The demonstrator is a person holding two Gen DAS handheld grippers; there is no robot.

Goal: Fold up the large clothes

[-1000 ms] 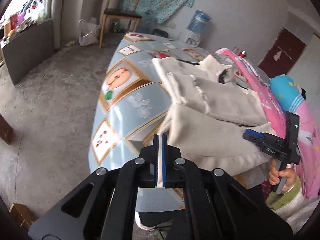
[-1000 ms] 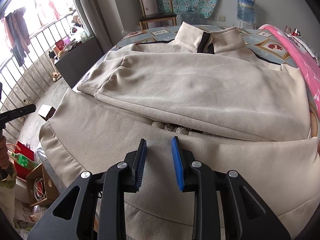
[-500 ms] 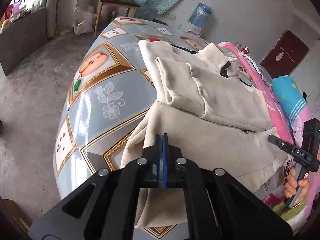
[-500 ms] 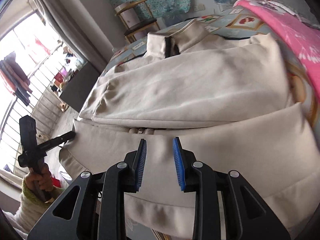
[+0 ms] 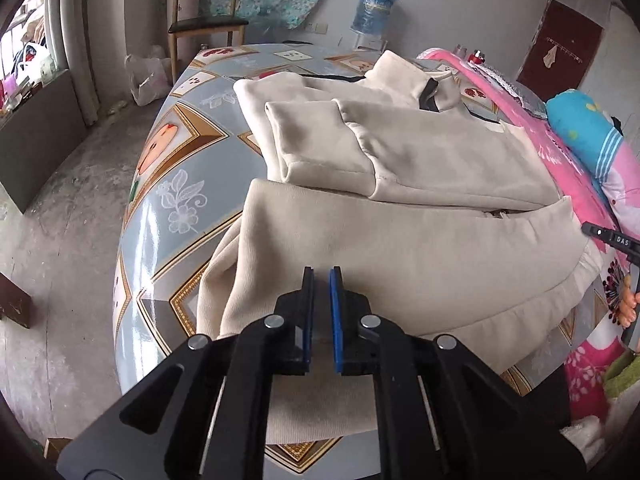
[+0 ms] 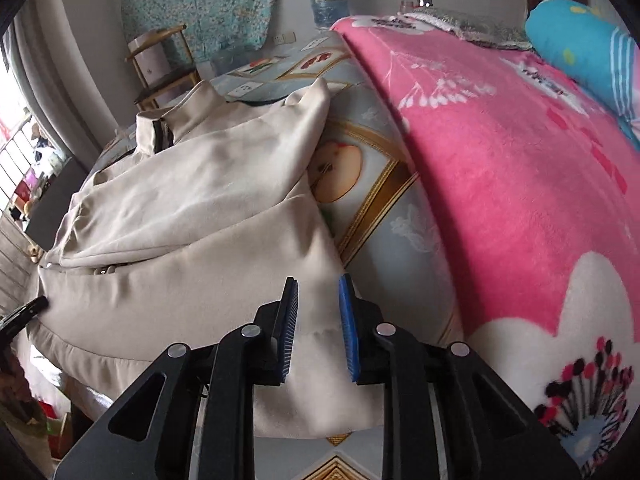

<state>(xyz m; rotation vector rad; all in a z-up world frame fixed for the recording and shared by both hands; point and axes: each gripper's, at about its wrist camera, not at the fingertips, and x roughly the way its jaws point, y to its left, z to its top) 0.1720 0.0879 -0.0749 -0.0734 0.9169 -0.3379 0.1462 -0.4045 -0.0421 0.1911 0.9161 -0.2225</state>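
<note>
Bare blue patterned tablecloth (image 5: 180, 184) lies open left of the cream fleece jacket (image 5: 400, 248). Right, a pink flowered blanket (image 6: 500, 168) crowds close.

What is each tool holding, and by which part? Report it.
Nothing is held. The left tool, jaws opening, and the right tool, jaws closing, both hover over the beige garment's near hem with nothing between their pads.

Left gripper (image 5: 321, 312) jaws opening, right gripper (image 6: 318, 326) jaws closing

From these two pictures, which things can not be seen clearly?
- Beige jacket zipper: both views, hidden under folded cloth.
- Jacket's near hem: both views, behind the left gripper and right gripper.
- Right gripper body: left wrist view, cut by the edge.
</note>
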